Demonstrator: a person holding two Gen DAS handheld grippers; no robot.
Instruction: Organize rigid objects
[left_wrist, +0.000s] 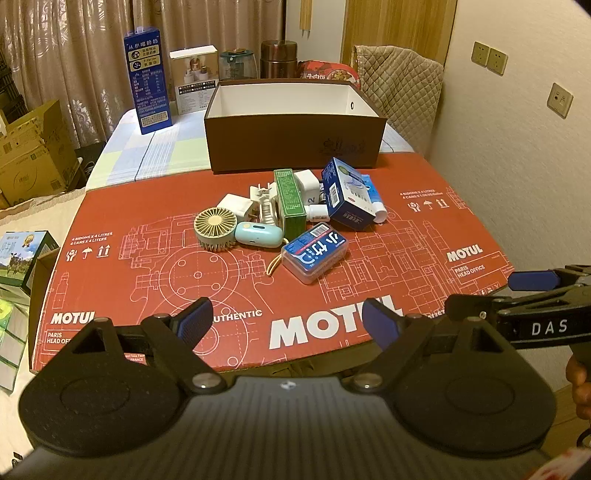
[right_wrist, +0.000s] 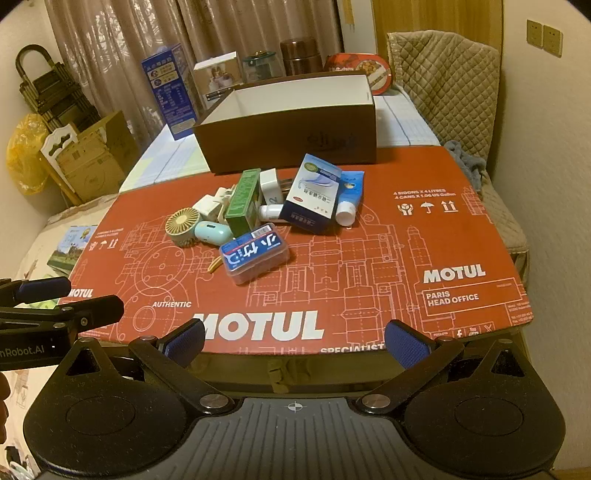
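Observation:
A pile of small objects lies on the red Motul cardboard (left_wrist: 258, 295): a clear blue-labelled case (left_wrist: 314, 253), a round fan (left_wrist: 215, 228), a teal case (left_wrist: 253, 232), a green box (left_wrist: 290, 203), a blue-white box (left_wrist: 345, 194), a blue tube (left_wrist: 375, 199), white chargers (left_wrist: 233, 206). Behind the pile stands an open brown box (left_wrist: 295, 125) with a white inside. My left gripper (left_wrist: 288, 325) is open and empty near the cardboard's front edge. My right gripper (right_wrist: 295, 343) is open and empty, also at the front edge. The pile (right_wrist: 258, 218) and the brown box (right_wrist: 288, 125) also show in the right wrist view.
A tall blue carton (left_wrist: 149, 79), a white box (left_wrist: 194, 79), jars and a red tin (left_wrist: 328, 72) stand behind the brown box. A quilted chair back (left_wrist: 402, 85) is at the far right by the wall. Cardboard boxes (left_wrist: 33, 151) stand to the left.

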